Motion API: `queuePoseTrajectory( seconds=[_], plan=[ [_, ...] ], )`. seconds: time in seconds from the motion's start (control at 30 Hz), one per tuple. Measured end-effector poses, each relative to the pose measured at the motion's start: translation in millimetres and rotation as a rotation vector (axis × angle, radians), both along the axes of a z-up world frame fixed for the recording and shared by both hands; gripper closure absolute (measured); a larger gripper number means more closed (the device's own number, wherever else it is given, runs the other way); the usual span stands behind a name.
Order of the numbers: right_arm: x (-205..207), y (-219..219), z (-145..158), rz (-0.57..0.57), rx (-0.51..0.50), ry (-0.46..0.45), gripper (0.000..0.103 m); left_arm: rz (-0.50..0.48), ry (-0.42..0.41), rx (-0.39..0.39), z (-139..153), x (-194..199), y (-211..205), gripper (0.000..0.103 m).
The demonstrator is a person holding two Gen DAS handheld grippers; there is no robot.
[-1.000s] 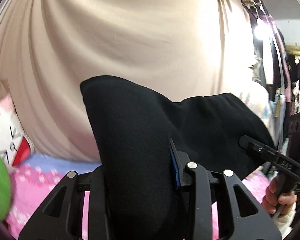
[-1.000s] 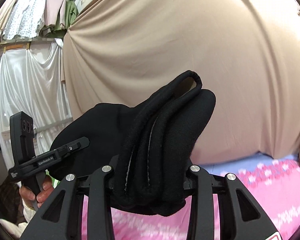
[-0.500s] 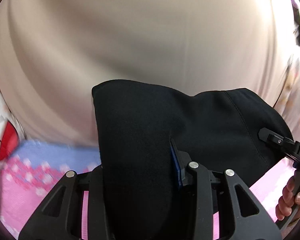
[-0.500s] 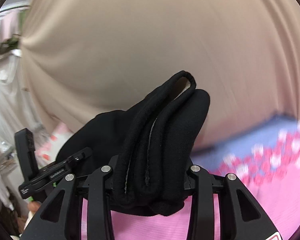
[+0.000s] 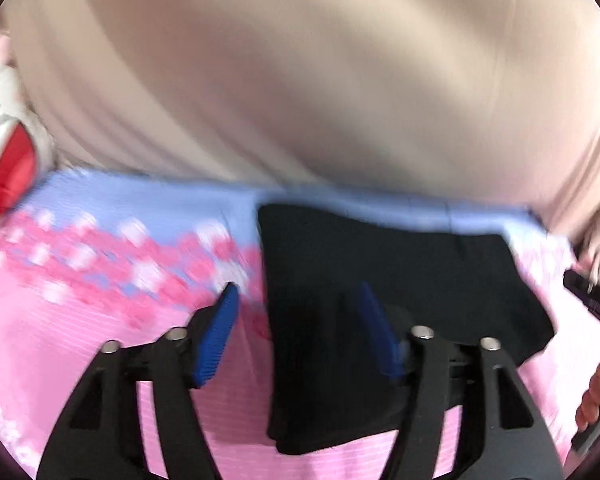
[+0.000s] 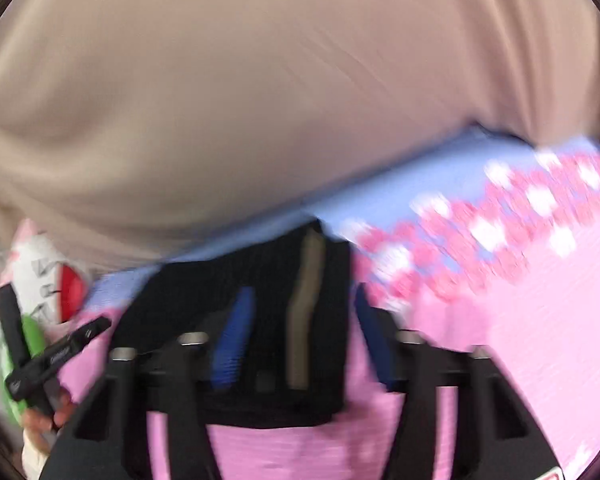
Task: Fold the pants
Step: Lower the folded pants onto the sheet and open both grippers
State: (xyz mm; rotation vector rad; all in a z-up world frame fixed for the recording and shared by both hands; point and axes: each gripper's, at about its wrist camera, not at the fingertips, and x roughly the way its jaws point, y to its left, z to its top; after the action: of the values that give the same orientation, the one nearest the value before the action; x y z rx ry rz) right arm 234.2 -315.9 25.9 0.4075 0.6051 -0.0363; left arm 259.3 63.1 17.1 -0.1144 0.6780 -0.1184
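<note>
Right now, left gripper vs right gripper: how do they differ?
Left gripper's jaws are opening; right gripper's are closing. The black pants run past one pad of the left gripper but sit between both pads of the right gripper. Shared: both point down at the pink bedspread.

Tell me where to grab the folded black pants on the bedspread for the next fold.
Probably the near left corner of the black pants, coming low from the near side: they lie flat on the pink bedspread, and that straight edge faces the camera, letting one finger slip under.
</note>
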Motion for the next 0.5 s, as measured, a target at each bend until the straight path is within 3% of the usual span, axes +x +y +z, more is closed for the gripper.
queuePoseTrajectory(
  seconds=[0.1, 0.17, 0.23, 0.27, 0.3, 0.33, 0.4, 0.43, 0.5],
  plan=[
    [27, 37, 16, 0.139, -0.010, -0.003, 0.084, 0.002, -0.047, -0.051, 22, 1, -8, 0.017],
    [62, 57, 4, 0.173, -0.093, 0.036, 0.084, 0.007, -0.030, -0.044, 11, 21, -26, 0.010],
    [92, 54, -22, 0.136, -0.145, 0.123, 0.085, 0.006, 0.049, 0.002, -15, 52, -42, 0.010],
    [103, 41, -41, 0.081, -0.177, 0.188, 0.098, 0.021, 0.130, 0.039, -36, 73, -46, 0.010],
    [111, 25, -61, 0.033, -0.189, 0.230, 0.098, 0.047, 0.182, 0.072, -54, 83, -45, 0.009],
    [107, 14, -64, 0.046, -0.131, 0.186, 0.098, 0.055, 0.226, 0.073, -69, 92, -41, 0.009],
    [94, 3, -58, 0.032, -0.045, 0.189, 0.100, 0.033, 0.250, -0.083, -77, 93, -17, 0.009],
    [84, 7, -48, 0.019, -0.058, 0.180, 0.095, 0.034, 0.256, -0.105, -74, 90, -11, 0.010],
    [59, 24, -27, 0.087, -0.071, 0.121, 0.094, 0.044, 0.188, -0.078, -53, 66, -2, 0.011]
  ],
)
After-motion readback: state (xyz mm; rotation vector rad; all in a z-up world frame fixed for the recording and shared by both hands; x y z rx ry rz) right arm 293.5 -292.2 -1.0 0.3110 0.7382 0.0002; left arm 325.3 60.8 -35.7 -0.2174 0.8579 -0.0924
